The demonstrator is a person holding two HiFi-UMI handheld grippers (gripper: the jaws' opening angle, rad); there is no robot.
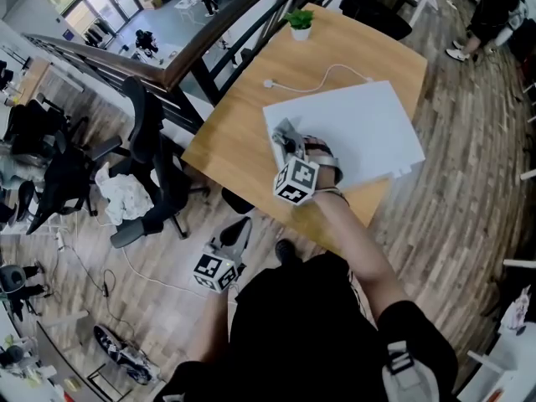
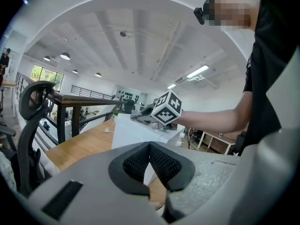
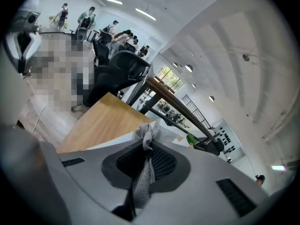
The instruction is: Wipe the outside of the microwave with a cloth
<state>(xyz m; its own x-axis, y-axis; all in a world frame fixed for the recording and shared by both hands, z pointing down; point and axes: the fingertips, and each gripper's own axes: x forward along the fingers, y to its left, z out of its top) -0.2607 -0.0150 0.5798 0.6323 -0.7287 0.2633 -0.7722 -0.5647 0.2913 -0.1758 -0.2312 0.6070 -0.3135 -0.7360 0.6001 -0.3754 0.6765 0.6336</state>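
Note:
The white microwave stands on the wooden table, seen from above. My right gripper rests at its near-left top corner, shut on a grey cloth that lies against the white top. In the right gripper view the cloth hangs bunched between the pads of that gripper, over the microwave's edge. My left gripper hangs low beside my body, off the table, its pads closed with nothing in them. From there I see the microwave and the right gripper on it.
A small potted plant stands at the table's far edge, with a white cable behind the microwave. Black office chairs and a railing stand to the left. A person stands at far right.

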